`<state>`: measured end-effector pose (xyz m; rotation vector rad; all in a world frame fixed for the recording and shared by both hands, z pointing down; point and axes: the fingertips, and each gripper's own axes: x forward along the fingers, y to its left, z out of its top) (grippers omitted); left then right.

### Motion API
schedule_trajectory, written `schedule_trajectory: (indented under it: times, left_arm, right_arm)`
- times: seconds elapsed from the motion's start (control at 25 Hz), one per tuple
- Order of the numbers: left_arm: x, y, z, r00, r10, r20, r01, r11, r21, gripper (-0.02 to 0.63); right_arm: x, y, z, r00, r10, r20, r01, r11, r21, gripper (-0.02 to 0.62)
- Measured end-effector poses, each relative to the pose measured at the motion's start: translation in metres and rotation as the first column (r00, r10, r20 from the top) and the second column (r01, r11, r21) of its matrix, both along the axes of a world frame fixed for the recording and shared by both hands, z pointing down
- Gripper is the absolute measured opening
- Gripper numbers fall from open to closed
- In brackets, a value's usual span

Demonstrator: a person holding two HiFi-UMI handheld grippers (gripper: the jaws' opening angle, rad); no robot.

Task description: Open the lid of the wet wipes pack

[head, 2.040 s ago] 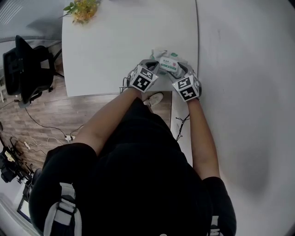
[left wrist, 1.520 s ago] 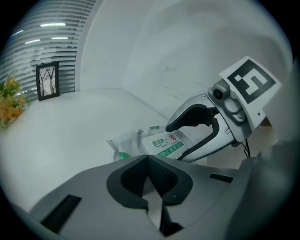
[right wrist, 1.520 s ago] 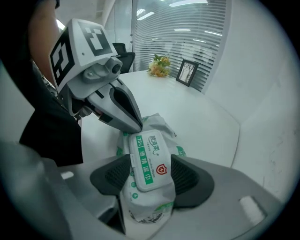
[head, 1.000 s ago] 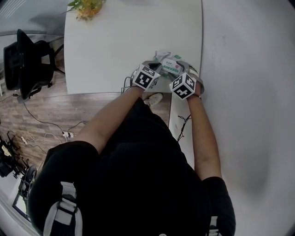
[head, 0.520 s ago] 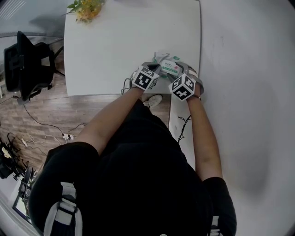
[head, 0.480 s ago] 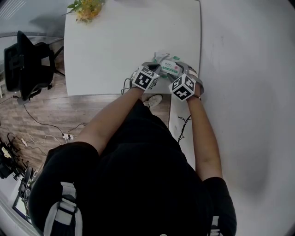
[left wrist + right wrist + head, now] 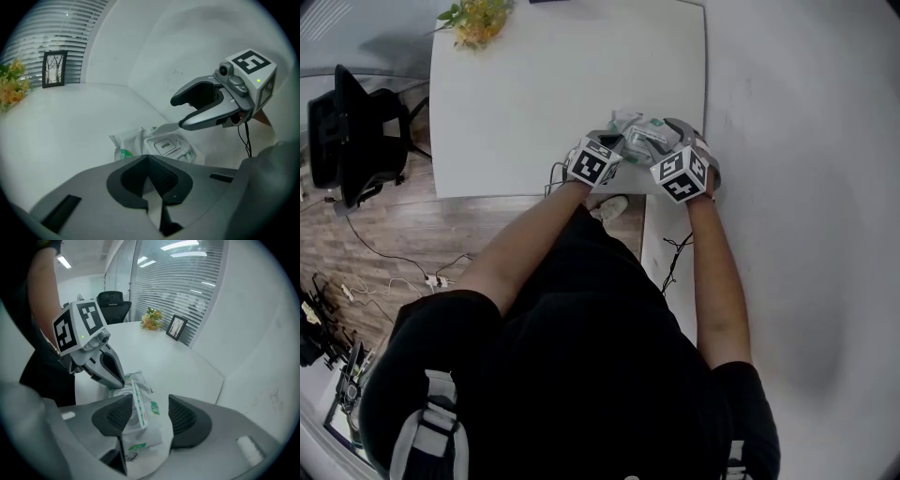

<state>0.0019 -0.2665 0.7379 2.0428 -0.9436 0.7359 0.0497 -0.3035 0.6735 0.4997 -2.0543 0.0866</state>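
The wet wipes pack (image 7: 636,131) lies by the near right corner of the white table (image 7: 534,84). My left gripper (image 7: 614,142) is shut on the pack's near end, its jaws (image 7: 151,171) pinched together on the wrapper. In the right gripper view the lid (image 7: 139,406) stands up edge-on between my right gripper's (image 7: 150,416) jaws. It leans on the left pad, clear of the right one. These jaws have just been closing. In the left gripper view the right gripper (image 7: 176,112) hovers over the pack (image 7: 126,145), its lower finger at the raised lid (image 7: 161,127). A white panel printed OPEN (image 7: 165,146) shows beneath.
Yellow flowers (image 7: 473,17) and a small picture frame (image 7: 54,69) stand at the table's far side. A black office chair (image 7: 352,131) is on the wooden floor to the left. A white wall (image 7: 806,187) runs along the table's right edge.
My right gripper has risen and shifted slightly right, and the lid has tilted up from flat on the pack. The left gripper has stayed in place.
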Motion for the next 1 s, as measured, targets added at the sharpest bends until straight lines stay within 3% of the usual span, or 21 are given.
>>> schedule_trajectory:
  times: [0.68, 1.0]
  left_arm:
    - [-0.003, 0.000, -0.005, 0.999, 0.018, -0.047, -0.018, 1.000, -0.008, 0.006]
    - [-0.003, 0.002, -0.031, 0.997, 0.048, -0.058, -0.044, 0.998, 0.053, 0.006]
  right_arm:
    - [0.011, -0.051, 0.030, 0.996, 0.064, -0.065, -0.061, 0.997, 0.051, 0.239]
    - [0.015, -0.056, 0.034, 0.995, 0.087, -0.058, -0.084, 0.995, 0.045, 0.239]
